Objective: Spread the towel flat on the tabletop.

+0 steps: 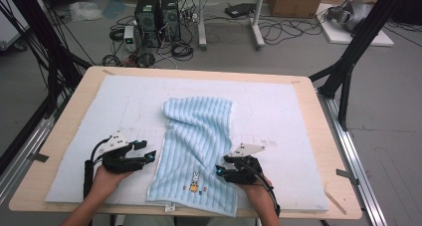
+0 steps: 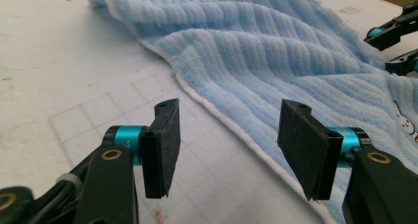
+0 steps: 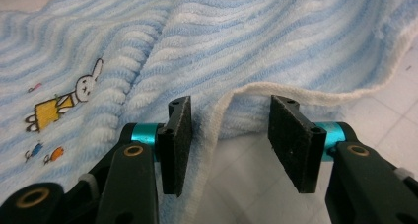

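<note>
The left gripper point(image 2: 224, 150) stands open, its pads point(image 2: 165, 145) well apart and holding nothing. Between them lie bare mat and the white hem of the towel point(image 2: 276, 51); neither pad touches the cloth. In the high view the left gripper point(image 1: 145, 151) lies low over the mat, just beside the towel's left edge, held in a hand point(image 1: 107, 178) that enters from the bottom.

The right gripper point(image 3: 226, 140) is also open. A raised fold of the towel's hem point(image 3: 217, 120) runs up between the pads, closer to the left-hand pad point(image 3: 178, 145); whether that pad touches the cloth cannot be told. The other pad is clear of the cloth. No grip is seen. In the high view the right gripper point(image 1: 222, 167) sits at the towel's right edge, near the lower corner.

The towel point(image 1: 199, 146), light blue with white stripes, lies on the white mat point(image 1: 278, 116) at mid-bench, running from the centre toward the near edge. Its far end is bunched and partly folded over; its near end lies flat. A small rabbit figure point(image 3: 69, 100) is stitched near the near end, between the two grippers.

The mat covers most of the wooden bench point(image 1: 328, 136). On the floor beyond stand computer towers point(image 1: 157, 17) with loose cables.
</note>
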### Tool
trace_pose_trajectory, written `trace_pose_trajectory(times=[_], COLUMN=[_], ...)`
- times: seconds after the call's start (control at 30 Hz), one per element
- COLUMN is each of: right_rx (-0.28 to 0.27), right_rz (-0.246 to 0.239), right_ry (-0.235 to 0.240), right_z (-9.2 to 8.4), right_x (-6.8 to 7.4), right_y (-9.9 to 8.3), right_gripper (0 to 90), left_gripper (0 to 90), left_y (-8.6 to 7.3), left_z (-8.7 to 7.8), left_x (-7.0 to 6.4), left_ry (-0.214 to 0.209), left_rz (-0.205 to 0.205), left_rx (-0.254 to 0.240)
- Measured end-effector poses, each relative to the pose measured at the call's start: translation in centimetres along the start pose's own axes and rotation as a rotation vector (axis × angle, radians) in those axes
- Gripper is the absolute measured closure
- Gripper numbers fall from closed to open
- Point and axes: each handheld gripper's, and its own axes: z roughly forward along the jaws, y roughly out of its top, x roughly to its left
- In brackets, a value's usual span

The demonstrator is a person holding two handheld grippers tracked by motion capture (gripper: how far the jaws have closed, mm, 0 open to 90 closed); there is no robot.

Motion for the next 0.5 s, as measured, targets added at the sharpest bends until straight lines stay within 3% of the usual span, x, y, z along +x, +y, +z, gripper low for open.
trace_pose_trajectory(times=[0.17, 0.27, 0.37, 0.4, 0.5], right_rx=[-0.014, -0.045, -0.055, -0.059, -0.083], right_rz=[-0.002, 0.006, -0.008, -0.020, -0.009], right_ry=[-0.012, -0.036, -0.052, -0.096, -0.130], right_z=[0.1, -0.5, -0.8, -1.3, -1.8], right_x=[0.1, 0.1, 0.0, 0.0, -0.3], right_y=[0.4, 0.6, 0.5, 0.5, 0.6], right_gripper=[51.0, 51.2, 53.6, 57.5, 61.6], left_gripper=[42.0, 42.1, 44.1, 44.1, 44.2], left_y=[1.1, 1.9, 1.8, 1.7, 1.8], left_z=[1.7, 3.6, 4.2, 4.8, 5.2], left_x=[-0.1, 0.0, -0.3, -0.6, -0.9], left_ry=[-0.005, 0.002, 0.007, 0.015, 0.042], left_rz=[0.004, -0.018, -0.034, -0.016, 0.008], left_rx=[0.012, 0.044, 0.060, 0.100, 0.136])
